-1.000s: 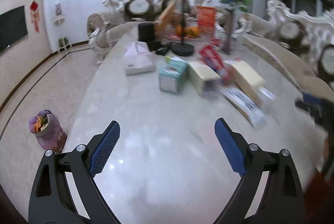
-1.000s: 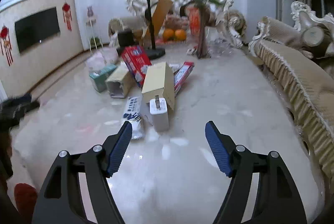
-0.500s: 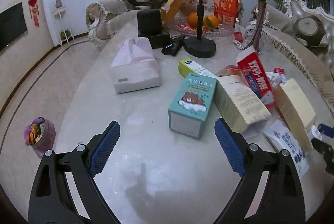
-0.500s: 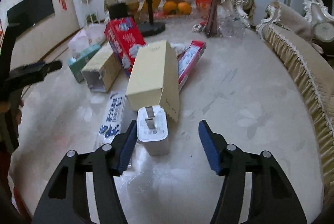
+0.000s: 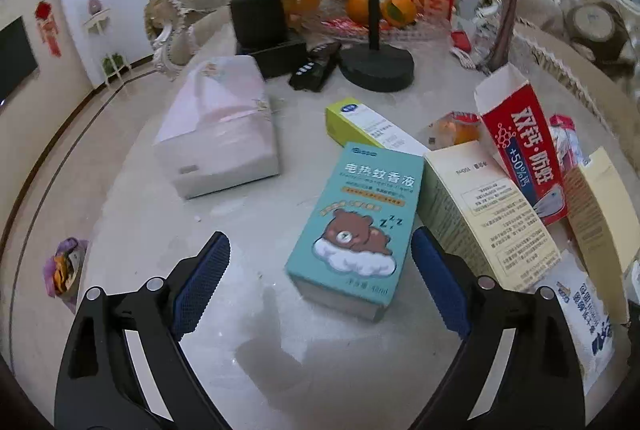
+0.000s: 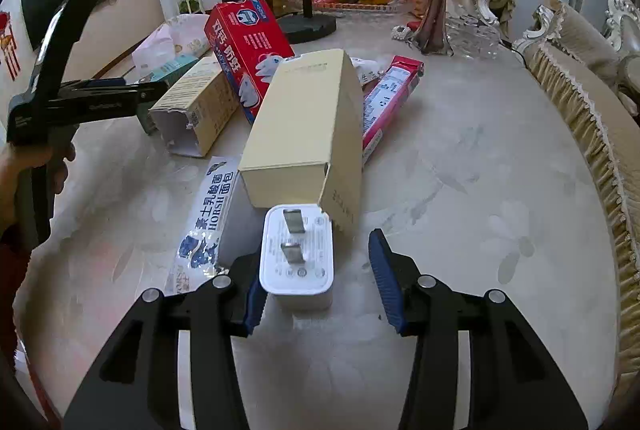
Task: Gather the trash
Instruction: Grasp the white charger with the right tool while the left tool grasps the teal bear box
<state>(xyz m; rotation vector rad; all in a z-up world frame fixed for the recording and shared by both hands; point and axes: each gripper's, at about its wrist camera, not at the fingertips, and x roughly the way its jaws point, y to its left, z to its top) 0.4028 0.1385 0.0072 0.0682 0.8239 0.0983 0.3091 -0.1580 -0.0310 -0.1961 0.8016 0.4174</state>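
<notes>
Several empty cartons lie on the marble table (image 5: 256, 358). A teal bear box (image 5: 356, 226) lies just ahead of my open left gripper (image 5: 320, 282), its near end between the fingertips. Beside it lie a cream carton (image 5: 488, 218) and a red carton (image 5: 524, 149). My right gripper (image 6: 320, 286) is open around a white plug adapter (image 6: 298, 258), its left pad (image 6: 256, 300) close to the adapter. A tan box (image 6: 308, 125), a blue-white bread wrapper (image 6: 204, 226) and a pink-red box (image 6: 388, 101) lie beyond. The left gripper also shows in the right wrist view (image 6: 92, 101).
A pink tissue pack (image 5: 220, 125), a black stand base (image 5: 376, 65), a black speaker (image 5: 260, 17), remotes, a fruit tray with oranges (image 5: 380, 9) and a flower vase (image 6: 436, 9) stand at the table's far end. A small bin (image 5: 64, 274) sits on the floor left. A sofa (image 6: 592, 109) runs along the right.
Both grippers have moved forward and lower. The teal box now reaches between the left fingertips. The plug adapter now sits between the right fingers, which have narrowed slightly.
</notes>
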